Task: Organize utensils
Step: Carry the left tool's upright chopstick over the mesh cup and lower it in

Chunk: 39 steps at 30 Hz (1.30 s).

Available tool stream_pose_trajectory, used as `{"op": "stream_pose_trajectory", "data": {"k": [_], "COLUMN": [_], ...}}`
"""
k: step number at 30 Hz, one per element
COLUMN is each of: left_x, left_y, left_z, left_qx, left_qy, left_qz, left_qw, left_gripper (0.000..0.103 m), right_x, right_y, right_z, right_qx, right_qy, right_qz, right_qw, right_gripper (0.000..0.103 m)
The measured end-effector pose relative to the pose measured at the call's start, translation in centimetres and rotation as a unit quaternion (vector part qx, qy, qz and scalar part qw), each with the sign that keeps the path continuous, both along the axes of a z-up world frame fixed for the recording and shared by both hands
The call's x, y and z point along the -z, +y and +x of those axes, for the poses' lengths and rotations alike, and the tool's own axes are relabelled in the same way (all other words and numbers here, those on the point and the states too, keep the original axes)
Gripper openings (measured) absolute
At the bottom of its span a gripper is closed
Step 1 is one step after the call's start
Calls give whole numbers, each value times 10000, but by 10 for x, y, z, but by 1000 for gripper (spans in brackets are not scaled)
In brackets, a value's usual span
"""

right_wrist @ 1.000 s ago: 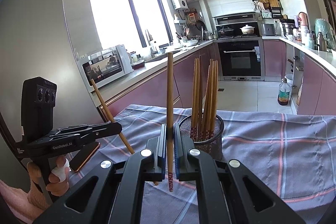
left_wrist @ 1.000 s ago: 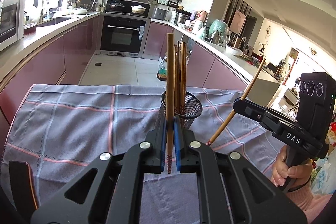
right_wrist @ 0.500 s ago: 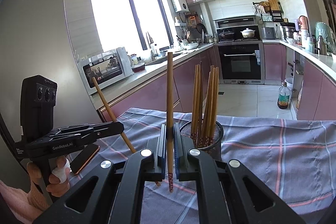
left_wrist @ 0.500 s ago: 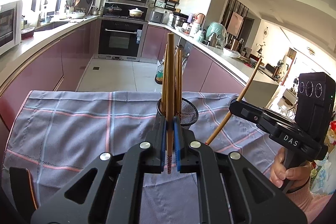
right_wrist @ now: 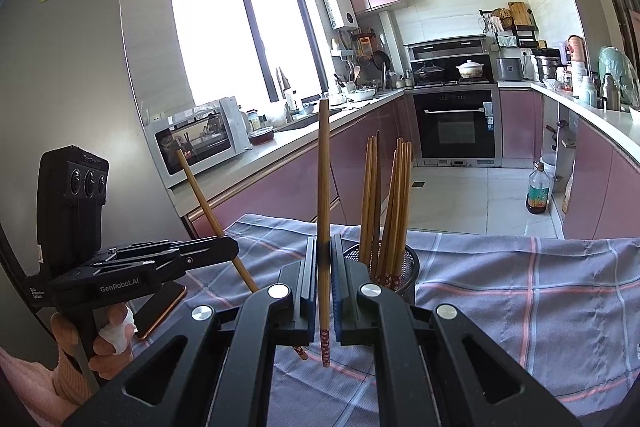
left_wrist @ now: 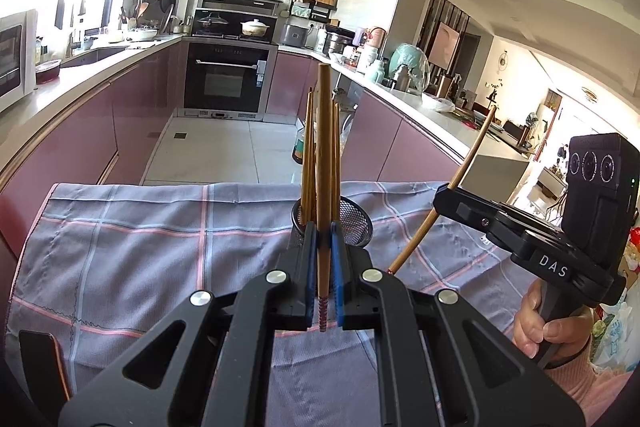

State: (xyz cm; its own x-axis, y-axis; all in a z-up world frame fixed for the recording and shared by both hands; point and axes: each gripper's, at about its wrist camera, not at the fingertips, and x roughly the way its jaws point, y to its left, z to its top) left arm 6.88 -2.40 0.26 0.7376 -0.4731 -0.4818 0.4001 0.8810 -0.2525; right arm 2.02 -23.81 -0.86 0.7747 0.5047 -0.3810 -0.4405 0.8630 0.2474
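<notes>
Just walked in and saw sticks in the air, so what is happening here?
A person holds a clamp tool in each hand over a checked cloth. The left tool is shut on one chopstick, and the right tool is shut on another chopstick. Both sticks are upright, patterned ends down, near a mesh holder already holding several chopsticks. Neither stick is in yet.

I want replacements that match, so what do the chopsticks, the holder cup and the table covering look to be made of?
Chopsticks: likely wood or bamboo, smooth brown, with a red patterned band at the tips. Holder cup: black metal mesh, going by its see-through grid wall. Table covering: woven fabric, matte grey-blue with pink and pale checks, and it wrinkles.
</notes>
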Motion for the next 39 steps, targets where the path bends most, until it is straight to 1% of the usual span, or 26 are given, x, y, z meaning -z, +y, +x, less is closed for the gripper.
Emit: {"op": "stream_pose_trajectory", "data": {"k": [14,27,39], "left_x": [-4,-11,-12], "left_y": [-1,-2,-2], "left_z": [2,3,4], "left_qx": [59,50,63], "left_qy": [-96,-223,-256], "left_qz": [17,10,-3], "left_qw": [9999,9997,9997], "left_gripper": [8,8,8], "right_x": [-7,-18,-20], "right_y": [-3,-2,-5], "right_z": [6,11,17], "right_qx": [16,3,27], "right_qy": [-60,-206,-223], "right_qz": [45,52,68], "right_qw": [10000,9998,9997], "right_gripper": [5,5,5]}}
